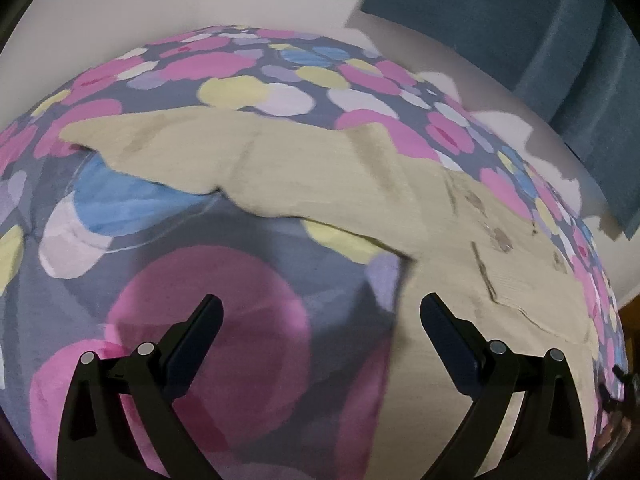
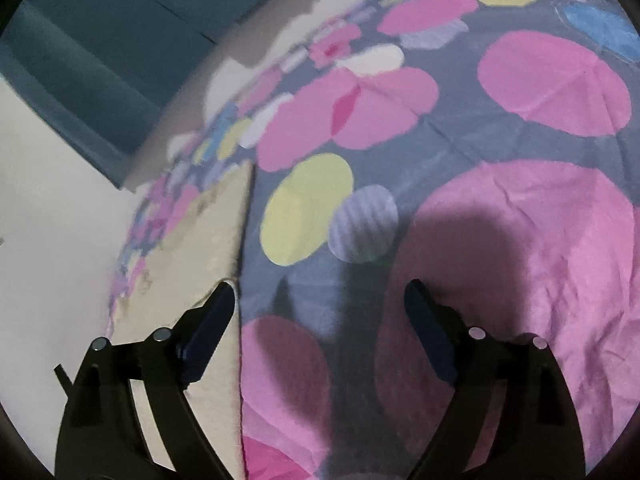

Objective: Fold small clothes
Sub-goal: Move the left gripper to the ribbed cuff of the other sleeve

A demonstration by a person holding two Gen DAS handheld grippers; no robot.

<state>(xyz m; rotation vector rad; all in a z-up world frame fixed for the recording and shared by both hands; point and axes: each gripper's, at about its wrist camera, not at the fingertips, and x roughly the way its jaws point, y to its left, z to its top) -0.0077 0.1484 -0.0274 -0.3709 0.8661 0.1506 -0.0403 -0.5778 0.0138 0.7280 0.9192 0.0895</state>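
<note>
Cloth, a beige garment [image 1: 304, 168], lies flat on the spotted bedsheet [image 1: 240, 264], its long axis running from far left to near right in the left wrist view. The left gripper [image 1: 320, 312] hovers wide and empty over its near edge, seemingly the nearer. The right gripper [image 2: 320, 300], also wide and empty, has the garment's straight edge at its left finger.

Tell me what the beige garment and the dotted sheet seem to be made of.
Garment: probably a soft matte knit, maybe cotton; faint ribbed lines and limp folds. Sheet: thin woven printed fabric, likely cotton, matte; sharp fold creases and fine wrinkles.
</note>
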